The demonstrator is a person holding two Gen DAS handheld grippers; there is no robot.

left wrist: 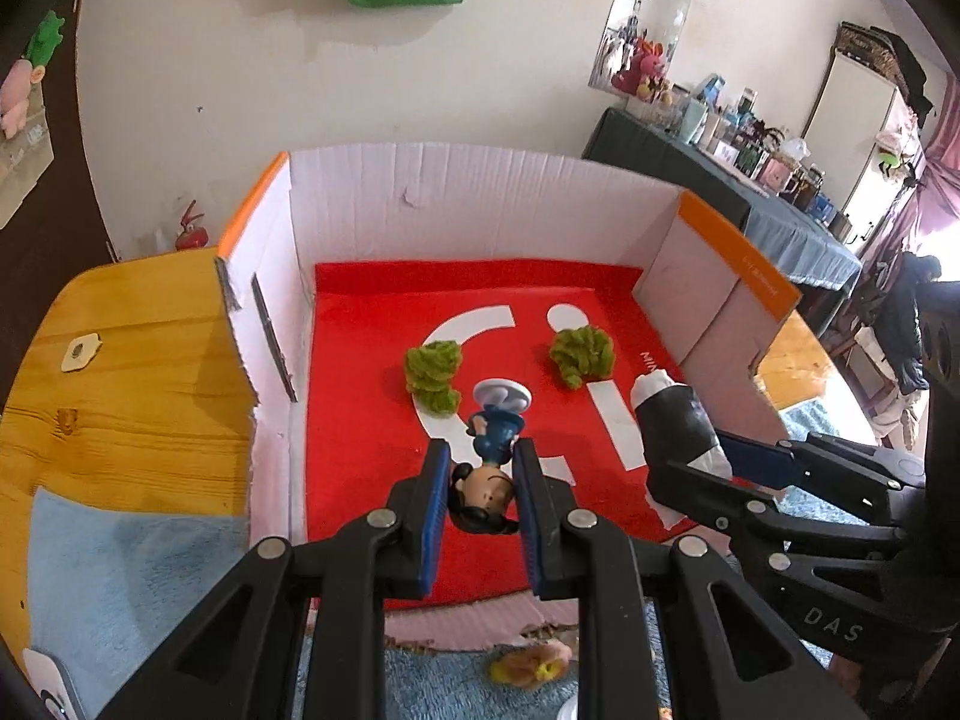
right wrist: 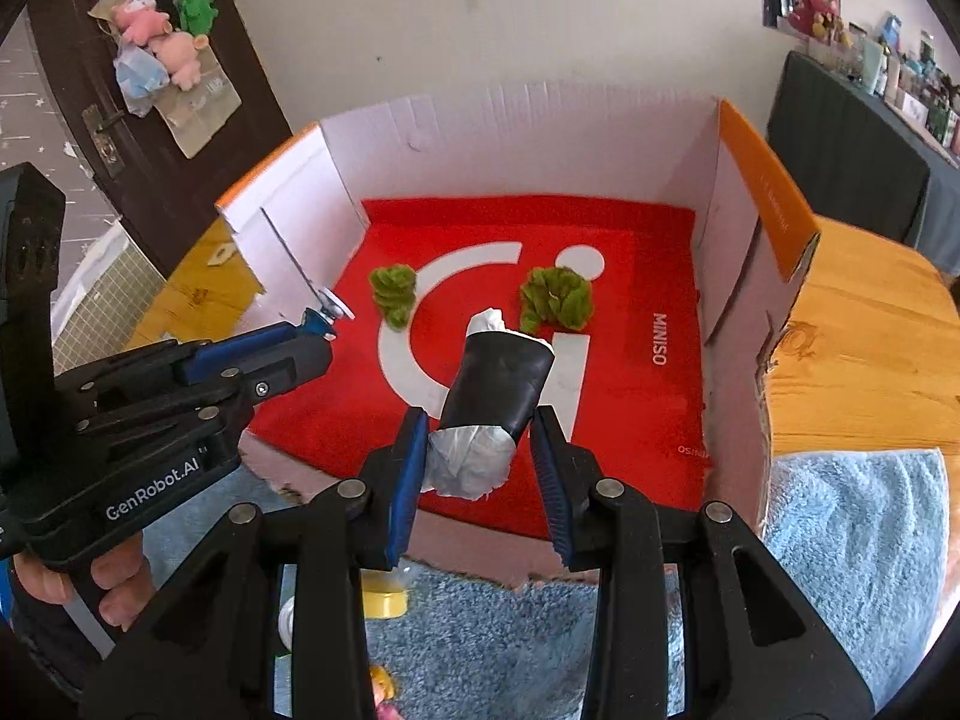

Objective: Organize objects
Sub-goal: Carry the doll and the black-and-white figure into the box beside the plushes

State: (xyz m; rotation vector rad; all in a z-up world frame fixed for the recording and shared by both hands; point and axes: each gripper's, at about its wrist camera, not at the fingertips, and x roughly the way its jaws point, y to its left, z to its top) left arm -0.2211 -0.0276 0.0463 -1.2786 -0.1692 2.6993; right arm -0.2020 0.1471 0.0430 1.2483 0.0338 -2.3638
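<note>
A small figurine (left wrist: 489,456) with black hair, a blue outfit and a white base is clamped at the head in my left gripper (left wrist: 481,447), which is shut on it over the red floor of the cardboard box (left wrist: 450,204). My right gripper (right wrist: 482,414) is shut on a black-and-white wrapped roll (right wrist: 498,384), also above the box floor. Two fuzzy green pieces (right wrist: 393,291) (right wrist: 555,300) lie on the red liner further in. From the right wrist view, the left gripper (right wrist: 318,336) shows at the left with the figurine's base (right wrist: 333,309) sticking out.
The box has white inner walls and orange rims and stands on a wooden table (left wrist: 138,360). A blue towel (right wrist: 858,540) covers the near part of the table. Small toys (left wrist: 531,663) and a yellow object (right wrist: 387,597) lie on it near the box's front. A hand (right wrist: 114,588) holds the left gripper.
</note>
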